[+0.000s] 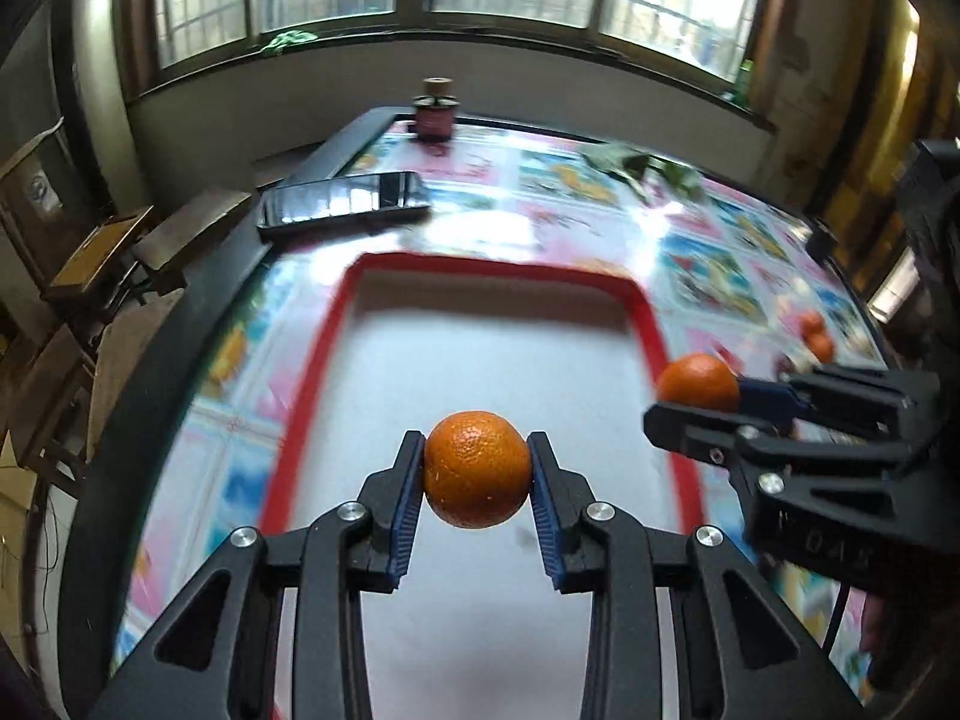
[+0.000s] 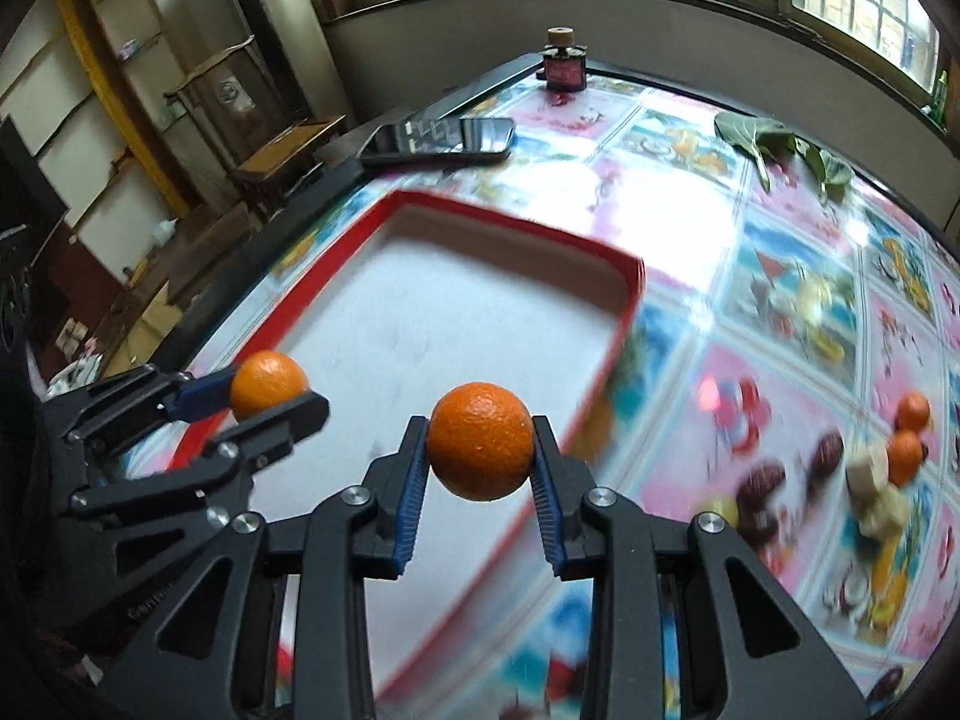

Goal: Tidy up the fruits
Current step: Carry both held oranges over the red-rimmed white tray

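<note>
- Black plastic arms with blue ribbed pads fill the bottom of both wrist views; they belong to the two claws.
- The left claw [image 1: 477, 471] pinches a round orange fruit [image 1: 478, 468] between its pads, up in the air over the white floor of a flat red-rimmed tray [image 1: 498, 267].
- The right claw [image 2: 480, 450] pinches a second round orange fruit [image 2: 480, 449] the same way, over the right side of that tray.
- Each claw shows up in the other's view, side by side and near each other, but not touching.
- More fruit waits on the bench with the shiny picture cloth [image 2: 780, 324]: two small oranges [image 2: 909, 432], some dark red dates [image 2: 792, 468] and pale chunks [image 2: 876, 492], well apart from the tray.
- A black phone [image 2: 441, 138] lies past the tray's far rim, and green leaves [image 2: 780, 141] lie farther right.
- The step in hand looks like setting both oranges into the tray.
- To do it well, bring each one low until it nearly touches the white floor before letting go, because round fruit rolls.
- Put them down in different spots, so they do not bump and the claws do not knock together.
- Stay clear of the red rim while going down.
</note>
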`<action>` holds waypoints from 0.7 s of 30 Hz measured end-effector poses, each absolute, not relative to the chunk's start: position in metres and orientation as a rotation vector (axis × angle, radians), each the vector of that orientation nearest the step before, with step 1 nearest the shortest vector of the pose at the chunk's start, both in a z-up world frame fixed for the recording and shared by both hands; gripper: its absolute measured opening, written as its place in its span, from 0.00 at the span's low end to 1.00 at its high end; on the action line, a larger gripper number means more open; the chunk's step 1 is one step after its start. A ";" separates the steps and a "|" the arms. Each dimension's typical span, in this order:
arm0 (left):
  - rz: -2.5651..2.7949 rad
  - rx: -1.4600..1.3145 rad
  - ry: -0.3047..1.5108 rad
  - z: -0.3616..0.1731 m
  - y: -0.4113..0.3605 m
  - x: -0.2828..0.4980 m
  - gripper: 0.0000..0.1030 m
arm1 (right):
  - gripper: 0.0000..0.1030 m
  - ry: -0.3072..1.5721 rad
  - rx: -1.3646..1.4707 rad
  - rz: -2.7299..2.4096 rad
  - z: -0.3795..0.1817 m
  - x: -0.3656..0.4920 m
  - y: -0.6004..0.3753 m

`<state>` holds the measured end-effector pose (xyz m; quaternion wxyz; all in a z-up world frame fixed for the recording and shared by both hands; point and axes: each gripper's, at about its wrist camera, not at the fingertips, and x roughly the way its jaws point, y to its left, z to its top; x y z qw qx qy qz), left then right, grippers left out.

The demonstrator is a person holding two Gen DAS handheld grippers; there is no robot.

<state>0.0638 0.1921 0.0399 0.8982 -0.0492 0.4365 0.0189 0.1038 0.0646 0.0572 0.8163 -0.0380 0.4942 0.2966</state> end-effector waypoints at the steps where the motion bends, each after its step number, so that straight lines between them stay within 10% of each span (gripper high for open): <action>1: 0.050 -0.107 0.906 0.038 0.198 0.072 0.32 | 0.34 1.050 -0.079 0.626 0.057 0.109 0.068; 21: 0.114 -0.148 1.007 0.000 0.225 0.148 0.33 | 0.34 1.114 -0.075 0.579 0.014 0.186 0.112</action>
